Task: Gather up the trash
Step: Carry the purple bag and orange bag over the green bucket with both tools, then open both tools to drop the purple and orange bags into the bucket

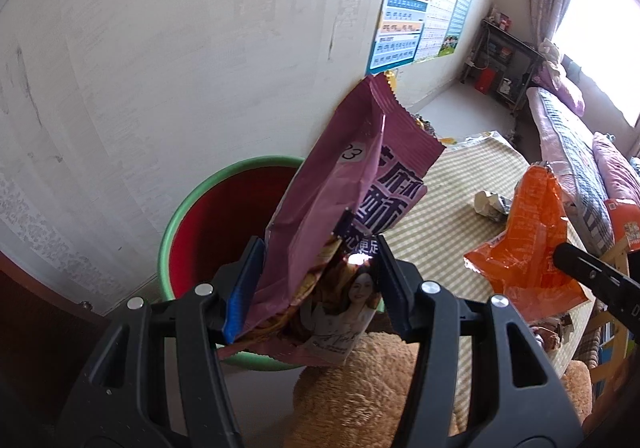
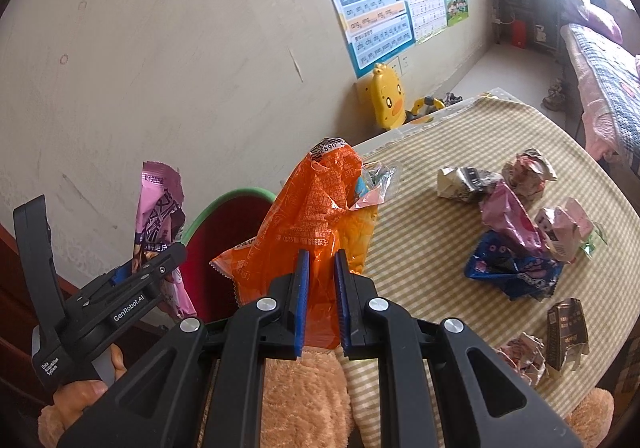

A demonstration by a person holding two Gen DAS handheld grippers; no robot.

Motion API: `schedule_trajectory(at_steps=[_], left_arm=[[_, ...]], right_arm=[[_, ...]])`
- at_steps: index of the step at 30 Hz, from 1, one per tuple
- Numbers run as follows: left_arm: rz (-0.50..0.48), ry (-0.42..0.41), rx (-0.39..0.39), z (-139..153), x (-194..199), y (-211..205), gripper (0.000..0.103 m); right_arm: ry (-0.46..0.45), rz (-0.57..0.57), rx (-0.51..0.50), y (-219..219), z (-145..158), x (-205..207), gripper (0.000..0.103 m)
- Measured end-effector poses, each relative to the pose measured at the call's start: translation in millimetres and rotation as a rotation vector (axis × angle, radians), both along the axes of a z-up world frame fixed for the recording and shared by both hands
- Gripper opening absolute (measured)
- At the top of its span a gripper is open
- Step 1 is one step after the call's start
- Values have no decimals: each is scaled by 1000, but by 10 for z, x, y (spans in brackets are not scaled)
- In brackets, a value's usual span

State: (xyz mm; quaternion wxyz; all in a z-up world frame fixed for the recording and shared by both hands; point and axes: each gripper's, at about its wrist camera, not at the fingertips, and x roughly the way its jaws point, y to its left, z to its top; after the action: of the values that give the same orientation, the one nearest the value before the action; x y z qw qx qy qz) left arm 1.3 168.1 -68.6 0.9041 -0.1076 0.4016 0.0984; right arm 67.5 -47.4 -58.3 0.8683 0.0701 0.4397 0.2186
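My left gripper pinched a glossy purple foil snack bag upright above the green-rimmed red plastic bin; my right gripper clamped a crinkled orange wrapper beside it.

Home bedrm: bed w/ quilt, learning charts on wall, curtained window.
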Motion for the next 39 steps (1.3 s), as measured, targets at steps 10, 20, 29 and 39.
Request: schedule_trajectory(at_steps=[10,20,29,39], left_arm=[[63,32,-15,-131,14,271,53],[117,83,-50,-345,36,504,53],[163,135,-72,-565,7,706,53],[183,129,-110,-616,50,833,66]], right_arm=[[12,57,-21,307,-124,131,12],[19,122,-59,618,-231,215,12],[47,191,-83,916,-410,289,12],[71,226,-59,1090,-523,353,24]])
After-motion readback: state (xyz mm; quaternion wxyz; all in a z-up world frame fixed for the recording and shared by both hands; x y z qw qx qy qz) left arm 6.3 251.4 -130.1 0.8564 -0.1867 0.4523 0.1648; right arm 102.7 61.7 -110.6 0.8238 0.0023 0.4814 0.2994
